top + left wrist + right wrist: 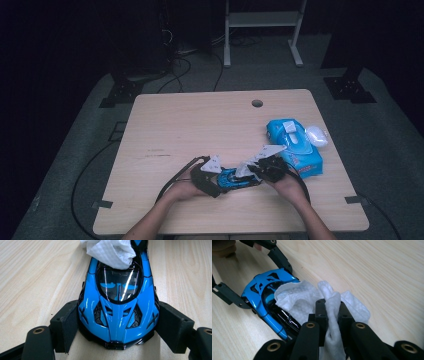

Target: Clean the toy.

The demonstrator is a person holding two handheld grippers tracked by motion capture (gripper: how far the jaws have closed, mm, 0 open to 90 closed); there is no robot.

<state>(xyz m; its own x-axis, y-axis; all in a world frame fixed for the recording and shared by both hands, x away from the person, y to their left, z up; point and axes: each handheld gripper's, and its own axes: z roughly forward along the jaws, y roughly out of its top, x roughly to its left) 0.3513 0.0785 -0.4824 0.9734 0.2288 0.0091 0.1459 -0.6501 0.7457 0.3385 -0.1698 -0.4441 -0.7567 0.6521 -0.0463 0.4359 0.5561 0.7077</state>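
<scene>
A glossy blue and black toy car (234, 178) (117, 305) (268, 295) lies on the wooden table (200, 130). My left gripper (216, 181) (117, 327) is shut on the car's nose, one pad against each flank. My right gripper (256, 172) (331, 312) is shut on a crumpled white wipe (245, 170) (312, 301) (110, 251). The wipe rests on the car's roof and rear, covering its back end. In the right gripper view the left gripper's black jaws hold the car from the upper left.
A blue pack of wet wipes (294, 146) lies to the right of the grippers, with a white oval object (316, 135) beside it. A round cable hole (257, 103) sits near the table's far edge. Cables trail off the left front.
</scene>
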